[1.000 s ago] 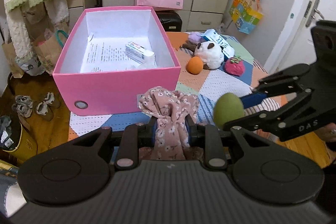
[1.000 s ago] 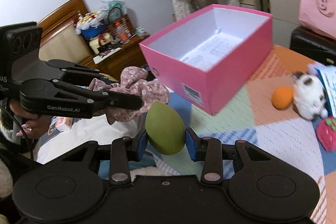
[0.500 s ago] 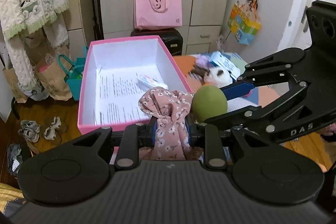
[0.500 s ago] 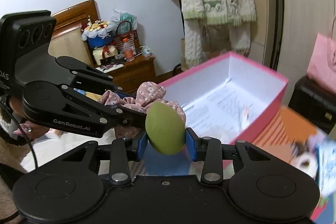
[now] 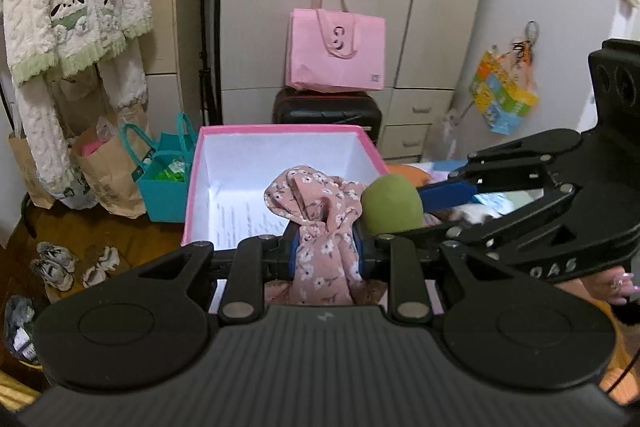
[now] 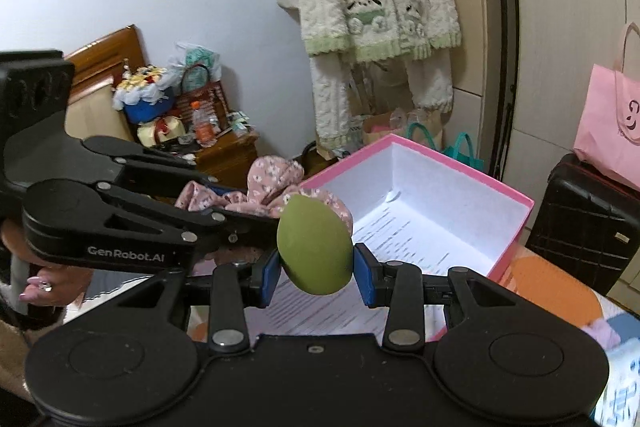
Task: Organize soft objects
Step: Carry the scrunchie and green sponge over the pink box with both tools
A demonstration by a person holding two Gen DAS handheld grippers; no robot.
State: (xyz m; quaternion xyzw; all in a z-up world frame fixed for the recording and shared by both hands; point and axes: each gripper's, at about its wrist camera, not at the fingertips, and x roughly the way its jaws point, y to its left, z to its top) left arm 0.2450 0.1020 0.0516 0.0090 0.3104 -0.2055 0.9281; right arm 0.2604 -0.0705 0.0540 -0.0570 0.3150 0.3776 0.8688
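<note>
behind everything, pale wardrobe doors (image 5: 360, 7) and a pink tote bag (image 5: 338, 55) frame the open pink box (image 5: 280, 163), lined with printed paper. left gripper (image 5: 325, 251) is clenched on a floral pink cloth (image 5: 320, 211), and right gripper (image 6: 316, 271) clamps a green egg-shaped toy (image 6: 314, 245); both items hover above the box.

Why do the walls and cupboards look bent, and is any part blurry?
Fisheye lenses: in the left wrist view the wardrobe edges bow outward; in the right wrist view the dark door frame curves. The floral scrunchie and green ball look sharp; the right wrist view smears at its lower right corner. Light is soft, without glare.
</note>
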